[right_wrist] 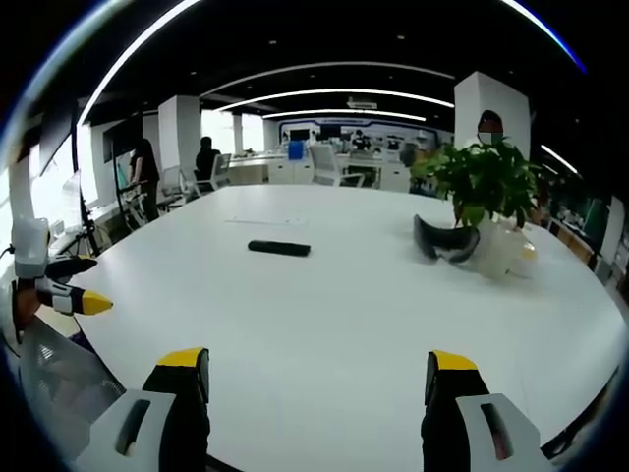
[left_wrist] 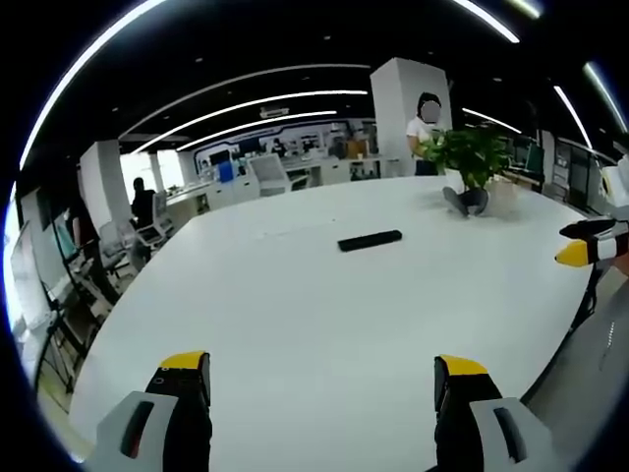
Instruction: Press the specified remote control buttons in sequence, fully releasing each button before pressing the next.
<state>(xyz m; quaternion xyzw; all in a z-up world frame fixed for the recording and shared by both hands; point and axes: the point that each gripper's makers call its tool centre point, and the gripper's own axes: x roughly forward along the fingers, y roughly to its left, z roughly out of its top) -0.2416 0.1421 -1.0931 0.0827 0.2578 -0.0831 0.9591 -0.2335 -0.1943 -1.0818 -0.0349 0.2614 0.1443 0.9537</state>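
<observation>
Both grippers, left (left_wrist: 322,379) and right (right_wrist: 316,374), hang wide open, well short of the remote (left_wrist: 370,240); approach slowly, narrow one first, press one button squarely.

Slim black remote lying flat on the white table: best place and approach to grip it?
Grip the slim black remote across its narrow width near mid-length, coming straight down from above. It lies flat on the white table, long and thin, so only the two long edges give the jaws purchase. Both grippers are open and far from it.
</observation>
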